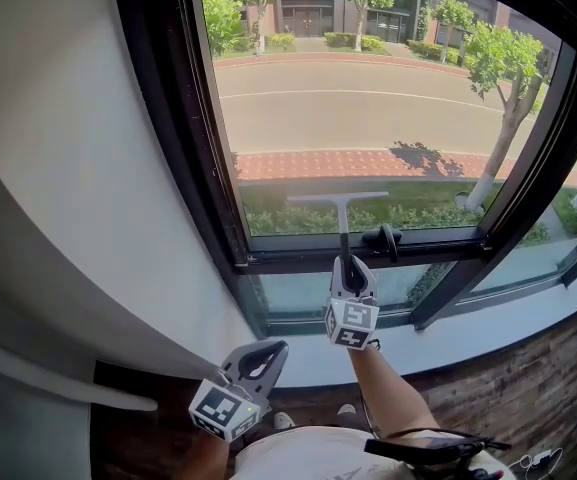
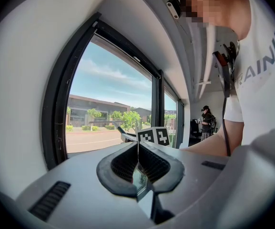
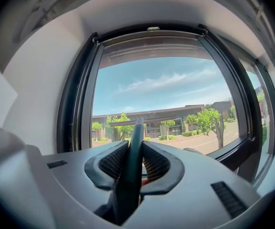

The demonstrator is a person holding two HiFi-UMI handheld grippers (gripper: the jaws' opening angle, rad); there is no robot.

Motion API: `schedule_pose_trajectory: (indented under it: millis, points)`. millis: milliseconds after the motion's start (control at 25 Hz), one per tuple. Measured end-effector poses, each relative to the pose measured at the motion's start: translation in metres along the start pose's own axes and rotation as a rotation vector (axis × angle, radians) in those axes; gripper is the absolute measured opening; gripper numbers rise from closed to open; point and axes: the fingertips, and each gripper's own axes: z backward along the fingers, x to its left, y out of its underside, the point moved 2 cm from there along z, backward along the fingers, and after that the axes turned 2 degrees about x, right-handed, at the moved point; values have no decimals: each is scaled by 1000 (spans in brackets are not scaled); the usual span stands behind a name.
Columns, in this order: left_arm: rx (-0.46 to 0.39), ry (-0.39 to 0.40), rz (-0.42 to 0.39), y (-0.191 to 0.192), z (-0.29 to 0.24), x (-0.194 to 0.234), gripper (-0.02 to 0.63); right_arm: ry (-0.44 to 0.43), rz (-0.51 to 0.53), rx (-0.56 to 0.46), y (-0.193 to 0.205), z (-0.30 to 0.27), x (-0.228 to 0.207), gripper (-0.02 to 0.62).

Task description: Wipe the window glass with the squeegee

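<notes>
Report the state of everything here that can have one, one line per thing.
Squeegee: held upright by its handle, blade level, low on the upper pane.
Right gripper: shut on the squeegee handle.
Left gripper: shut, nothing between its jaws, held low and away from the window.
Window: sash looks closed in its frame.

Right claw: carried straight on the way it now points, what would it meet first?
The window glass. The squeegee gripped in the right claw leads, its blade seemingly on the pane; the claw itself would probably meet glass just above the crossbar, depth being unclear.
</notes>
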Motion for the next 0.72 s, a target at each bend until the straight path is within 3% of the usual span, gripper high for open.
schedule_pose_trajectory:
  millis: [560,720]
  points:
    - [0,-3,5,4,0,0,21,0,70,107,60,2,-9,100]
    - [2,1,3,4,0,-1,22,9,46,155,75,3,-13,100]
